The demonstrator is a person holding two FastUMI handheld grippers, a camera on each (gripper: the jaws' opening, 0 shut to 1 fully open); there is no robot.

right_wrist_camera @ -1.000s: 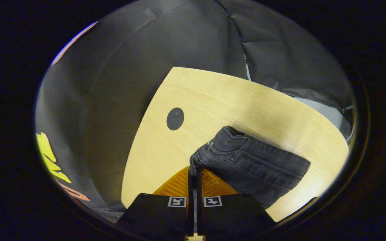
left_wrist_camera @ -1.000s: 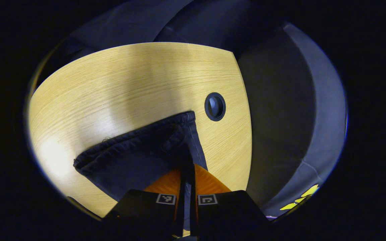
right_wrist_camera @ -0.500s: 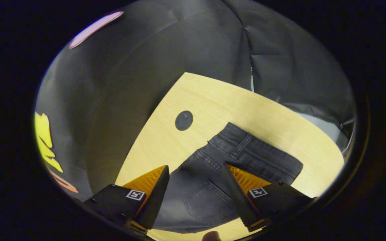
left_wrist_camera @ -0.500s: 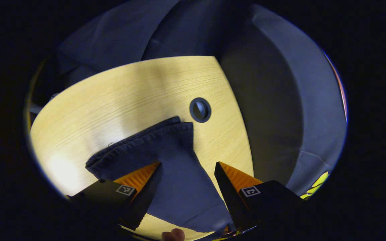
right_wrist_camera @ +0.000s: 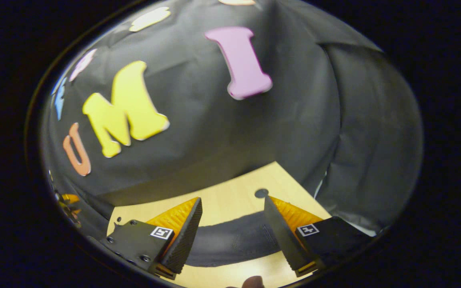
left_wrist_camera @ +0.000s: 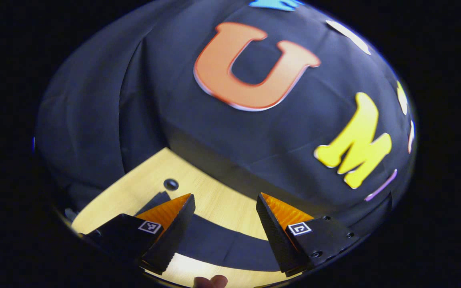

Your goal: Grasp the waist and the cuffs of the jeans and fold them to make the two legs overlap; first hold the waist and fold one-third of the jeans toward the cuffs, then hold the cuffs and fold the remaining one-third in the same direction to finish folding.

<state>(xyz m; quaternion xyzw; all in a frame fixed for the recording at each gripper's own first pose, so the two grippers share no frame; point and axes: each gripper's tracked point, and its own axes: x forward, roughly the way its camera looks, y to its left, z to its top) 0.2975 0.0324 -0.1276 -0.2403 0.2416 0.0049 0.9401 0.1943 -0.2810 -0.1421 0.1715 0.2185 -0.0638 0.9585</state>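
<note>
Light wooden table (left_wrist_camera: 218, 204) (right_wrist_camera: 230, 202) with round dark grommet (left_wrist_camera: 171, 184) (right_wrist_camera: 261, 193) near its edge; black cloth wall (left_wrist_camera: 166, 120) (right_wrist_camera: 198, 132) behind.

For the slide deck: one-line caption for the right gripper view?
Right hand-held gripper open above dark jeans lying across the light wooden table.

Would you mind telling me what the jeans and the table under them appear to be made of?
The jeans look like dark denim, matte and soft: they lie as a limp band with faint stitching lines showing in the right gripper view. The table looks like pale wood or a wood-look laminate, smooth with a slight sheen: fine straight grain lines and a bright glare patch at its near edge. Solid wood or veneer, I cannot tell.
</note>
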